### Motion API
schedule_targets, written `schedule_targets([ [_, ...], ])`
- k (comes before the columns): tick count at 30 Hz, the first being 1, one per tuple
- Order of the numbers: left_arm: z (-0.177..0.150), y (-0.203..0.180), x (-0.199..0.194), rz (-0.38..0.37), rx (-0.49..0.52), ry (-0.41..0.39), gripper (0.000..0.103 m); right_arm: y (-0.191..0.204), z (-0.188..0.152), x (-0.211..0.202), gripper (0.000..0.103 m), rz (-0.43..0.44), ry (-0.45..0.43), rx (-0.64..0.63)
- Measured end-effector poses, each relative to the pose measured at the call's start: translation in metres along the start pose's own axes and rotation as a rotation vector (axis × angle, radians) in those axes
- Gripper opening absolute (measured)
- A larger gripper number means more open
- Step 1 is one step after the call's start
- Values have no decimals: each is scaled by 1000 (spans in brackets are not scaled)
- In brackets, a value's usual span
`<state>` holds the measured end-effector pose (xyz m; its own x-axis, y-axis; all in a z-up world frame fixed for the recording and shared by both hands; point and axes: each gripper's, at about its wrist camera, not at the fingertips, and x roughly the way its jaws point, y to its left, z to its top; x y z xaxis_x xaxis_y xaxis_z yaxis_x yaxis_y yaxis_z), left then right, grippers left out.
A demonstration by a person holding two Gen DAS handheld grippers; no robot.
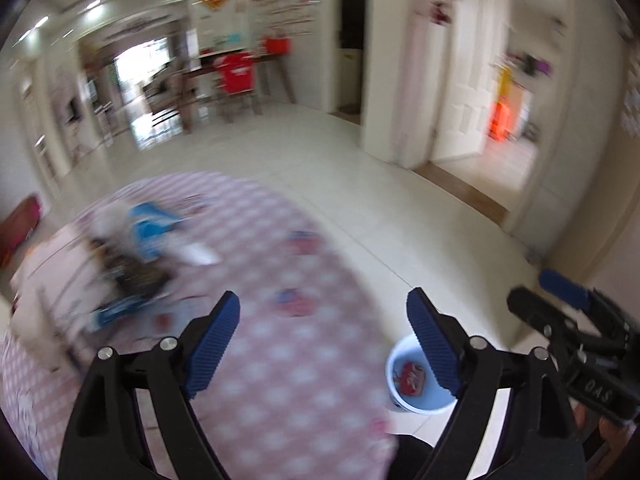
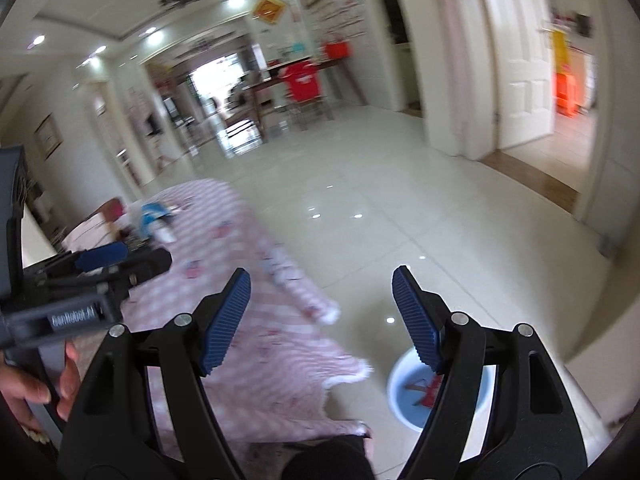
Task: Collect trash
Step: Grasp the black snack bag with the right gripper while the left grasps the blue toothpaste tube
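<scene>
We are holding the left gripper [image 1: 323,338] with its blue-ribbed jaws spread wide and nothing between them, and the right gripper [image 2: 321,320] is likewise released and empty; both are pointing down over the scene, which suits us, we judge, for looking over what is left to gather.

Nearest, at about five o'clock in both wrist views, the round pale-blue plastic bucket [image 1: 396,364] is standing on the glossy cream tiled floor [image 1: 340,168], just beside the bench edge so that scraps can be dropped straight in. A crumpled red wrapper [image 1: 410,374] is already lying inside it, so part of the collecting looks done.

The pink-and-white checked cloth [image 1: 280,360] is covering the bench, its hem hanging toward the floor at six o'clock.

Farther out, at nine to ten o'clock in the left view, a blurred heap of blue, white and dark packaging [image 1: 140,248] is lying on the cloth, well apart from the bucket. That heap is, we judge, the trash still to be fetched; blur is keeping us from telling single pieces apart.
</scene>
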<state>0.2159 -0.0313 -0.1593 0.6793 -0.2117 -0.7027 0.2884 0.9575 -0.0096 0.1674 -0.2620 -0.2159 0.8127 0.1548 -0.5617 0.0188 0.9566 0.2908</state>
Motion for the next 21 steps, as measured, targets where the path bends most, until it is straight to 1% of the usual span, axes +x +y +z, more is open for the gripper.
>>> schedule_targets([
  [3,0,50,-6,41,-85,-9,84,35,5,19,73,53,27,-59],
  [4,0,59,-6,54,-97,-7,84,48,7,27,73,68,39,-79],
  [5,0,76,-6,72,-123,-5,84,60,8,32,73,84,46,-93],
  [6,-4,83,-6,75,-136,-2,84,73,11,41,73,102,59,-113],
  [8,-6,106,-8,98,-163,-5,84,92,13,51,73,122,73,-144],
  [10,-9,120,-8,118,-159,-7,84,110,17,64,73,150,92,-180],
  [12,-15,138,-12,160,-165,-3,84,131,21,79,72,189,118,-209],
  [14,-20,152,-16,168,-189,-14,84,145,21,91,72,226,145,-234],
  [16,-21,169,-21,186,-216,-33,84,166,21,105,69,272,172,-262],
  [18,-21,181,-26,210,-225,-46,84,184,20,117,65,301,197,-293],
  [20,-21,190,-29,241,-222,-52,84,206,20,131,64,333,220,-322],
  [21,-20,194,-29,252,-217,-49,84,210,20,136,64,341,227,-329],
])
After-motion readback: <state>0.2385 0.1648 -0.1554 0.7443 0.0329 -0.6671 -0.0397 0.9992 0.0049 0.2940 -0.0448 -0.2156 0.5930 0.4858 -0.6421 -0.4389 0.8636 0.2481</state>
